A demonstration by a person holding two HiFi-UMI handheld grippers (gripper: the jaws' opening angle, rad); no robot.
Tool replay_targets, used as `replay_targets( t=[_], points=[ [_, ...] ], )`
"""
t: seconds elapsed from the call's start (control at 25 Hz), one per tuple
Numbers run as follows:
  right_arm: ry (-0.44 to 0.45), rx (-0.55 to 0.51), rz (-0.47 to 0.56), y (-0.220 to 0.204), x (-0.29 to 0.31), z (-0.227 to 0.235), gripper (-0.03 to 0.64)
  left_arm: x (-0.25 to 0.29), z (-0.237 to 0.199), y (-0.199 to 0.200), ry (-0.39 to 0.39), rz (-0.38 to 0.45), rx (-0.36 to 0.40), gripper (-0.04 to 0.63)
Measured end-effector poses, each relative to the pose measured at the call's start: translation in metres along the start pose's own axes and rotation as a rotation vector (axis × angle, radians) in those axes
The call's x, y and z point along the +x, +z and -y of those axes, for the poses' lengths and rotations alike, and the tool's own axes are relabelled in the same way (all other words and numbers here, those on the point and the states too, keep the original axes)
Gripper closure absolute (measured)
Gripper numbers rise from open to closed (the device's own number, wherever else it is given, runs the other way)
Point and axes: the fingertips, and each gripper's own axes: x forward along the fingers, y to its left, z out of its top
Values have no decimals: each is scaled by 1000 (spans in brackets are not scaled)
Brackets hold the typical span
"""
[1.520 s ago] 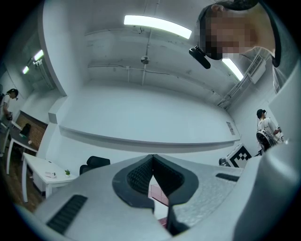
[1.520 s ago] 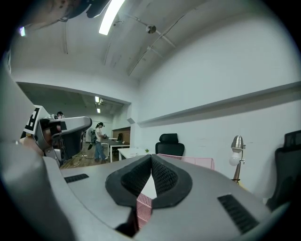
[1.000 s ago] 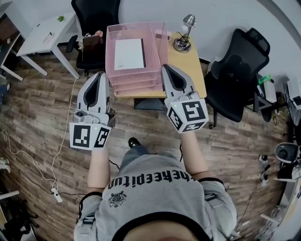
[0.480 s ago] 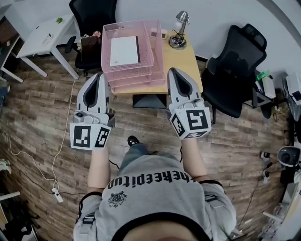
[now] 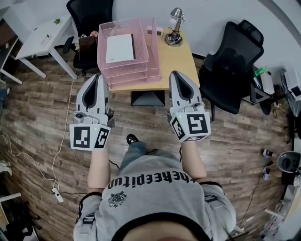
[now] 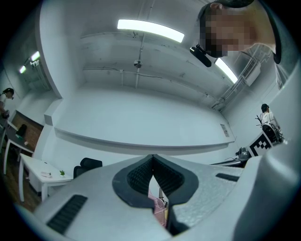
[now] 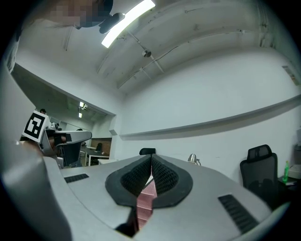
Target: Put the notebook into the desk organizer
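A pink wire desk organizer with stacked trays stands on a small wooden desk. A white notebook lies flat in its top tray. Both grippers hang over the floor on the near side of the desk, pointing toward it. My left gripper is shut and holds nothing, its tip just short of the organizer's front left corner. My right gripper is shut and empty too, near the desk's front edge. In the right gripper view the pink organizer shows through the slit below the closed gripper.
A desk lamp stands at the desk's back right. A black office chair sits to the right, another chair behind the organizer, and a white table to the left. A cable runs across the wooden floor.
The desk and organizer have slid further away in the head view. The right gripper has drawn back from over the desk's edge to in front of it. Both stay shut.
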Motion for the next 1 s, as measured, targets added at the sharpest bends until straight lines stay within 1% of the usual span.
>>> replay_targets(
  t=[0.44,1.0],
  points=[
    [-15,-4,13,5,-19,5,614,-6,17,3,-8,4,-7,592],
    [-29,-2,4,4,-31,15,614,-6,31,-1,-15,2,-26,592]
  ],
)
